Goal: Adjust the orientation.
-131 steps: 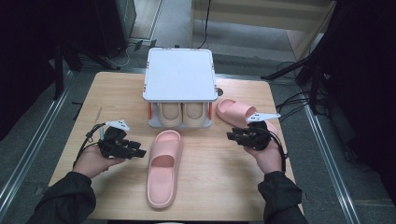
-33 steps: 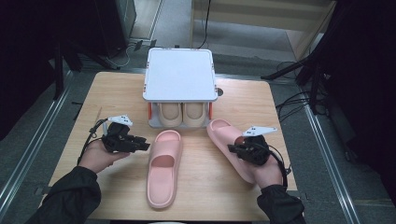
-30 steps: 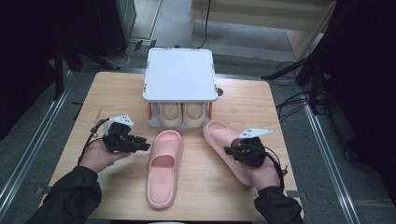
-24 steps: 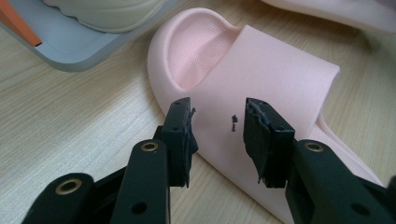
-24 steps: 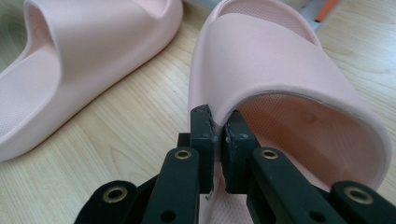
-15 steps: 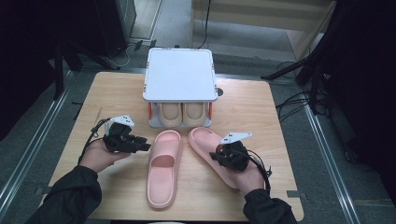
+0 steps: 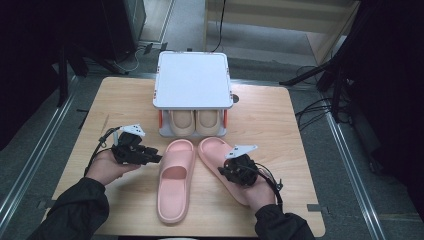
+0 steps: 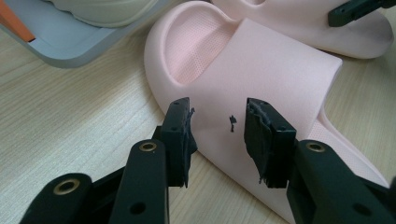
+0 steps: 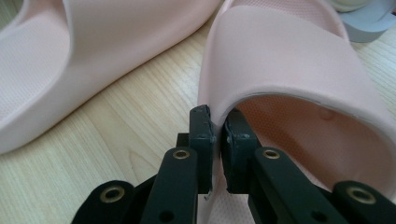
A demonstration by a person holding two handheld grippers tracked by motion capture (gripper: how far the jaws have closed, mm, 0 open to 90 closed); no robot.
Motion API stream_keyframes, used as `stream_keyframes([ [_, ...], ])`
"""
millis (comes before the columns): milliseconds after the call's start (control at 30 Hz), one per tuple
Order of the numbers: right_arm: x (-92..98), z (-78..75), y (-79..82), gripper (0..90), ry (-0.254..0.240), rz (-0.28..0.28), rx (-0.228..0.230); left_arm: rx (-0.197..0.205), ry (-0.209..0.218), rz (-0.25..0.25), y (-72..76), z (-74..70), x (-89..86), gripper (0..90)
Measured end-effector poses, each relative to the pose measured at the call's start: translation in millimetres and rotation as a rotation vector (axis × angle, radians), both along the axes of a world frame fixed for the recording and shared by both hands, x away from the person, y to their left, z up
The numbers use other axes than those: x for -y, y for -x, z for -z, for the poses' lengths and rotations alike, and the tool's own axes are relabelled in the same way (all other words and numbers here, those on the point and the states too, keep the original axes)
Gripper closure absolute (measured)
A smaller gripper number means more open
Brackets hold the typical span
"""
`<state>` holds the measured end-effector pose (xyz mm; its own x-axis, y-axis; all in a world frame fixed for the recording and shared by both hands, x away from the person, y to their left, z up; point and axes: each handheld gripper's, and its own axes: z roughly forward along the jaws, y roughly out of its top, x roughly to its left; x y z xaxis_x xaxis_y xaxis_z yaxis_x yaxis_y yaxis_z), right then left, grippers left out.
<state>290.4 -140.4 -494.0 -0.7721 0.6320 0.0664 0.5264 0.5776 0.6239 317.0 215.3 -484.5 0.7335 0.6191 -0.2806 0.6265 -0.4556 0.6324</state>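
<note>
The worktop (image 7: 260,115) is pale wood with a fine straight grain and a matt, smooth finish. Both pink slippers look like soft moulded foam, matt throughout: the left slipper (image 8: 261,65) has a smooth strap and a finely dimpled footbed, and the right slipper (image 9: 285,56) shows the same pitted texture inside under a smooth strap. The left claw (image 8: 217,135) is black plastic with a dull sheen, brass-coloured rivets at its joints, and rubbery pads that are ragged at the edges. The right claw (image 9: 218,140) is of the same black plastic with brass-coloured rivets. The shoe rack (image 7: 192,80) has a smooth, matt grey-white plastic top.
</note>
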Motion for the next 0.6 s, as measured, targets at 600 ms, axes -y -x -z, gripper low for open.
stream_keyframes([
  [600,-10.3,0.7,1.7,73.6,-0.05,-0.024,-0.019,-0.004,-0.006,0.004,0.6,1.2,-0.3,60.1],
])
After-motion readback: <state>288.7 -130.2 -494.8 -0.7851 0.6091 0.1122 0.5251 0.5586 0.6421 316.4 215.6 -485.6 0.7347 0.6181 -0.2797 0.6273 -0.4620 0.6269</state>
